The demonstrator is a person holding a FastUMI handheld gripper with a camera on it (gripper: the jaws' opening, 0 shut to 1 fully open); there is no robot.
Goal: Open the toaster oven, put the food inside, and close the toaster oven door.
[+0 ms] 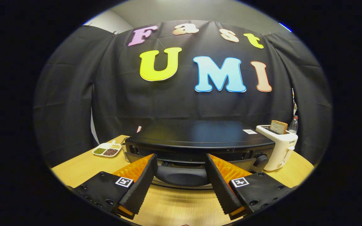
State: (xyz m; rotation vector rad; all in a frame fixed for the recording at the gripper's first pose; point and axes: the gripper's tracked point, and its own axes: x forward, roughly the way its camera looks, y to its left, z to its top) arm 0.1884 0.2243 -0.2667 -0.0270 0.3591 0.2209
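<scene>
The black toaster oven (196, 133) stands on the wooden table (74, 171) straight ahead, seen from slightly above. Its door (181, 175) lies between my fingers and seems tilted outward from its top edge, with a narrow gap showing above it. My gripper (181, 157) is open. The fingertips (151, 163) flank the door's middle without pressing on it, and nothing is held. A control knob (260, 160) sits at the oven's front right. The oven's inside is hidden.
A white toaster (280, 147) with a slice of bread (278, 126) in its slot stands right of the oven, a bottle (293, 124) behind it. A divided white plate of beans (107, 150) lies to the oven's left.
</scene>
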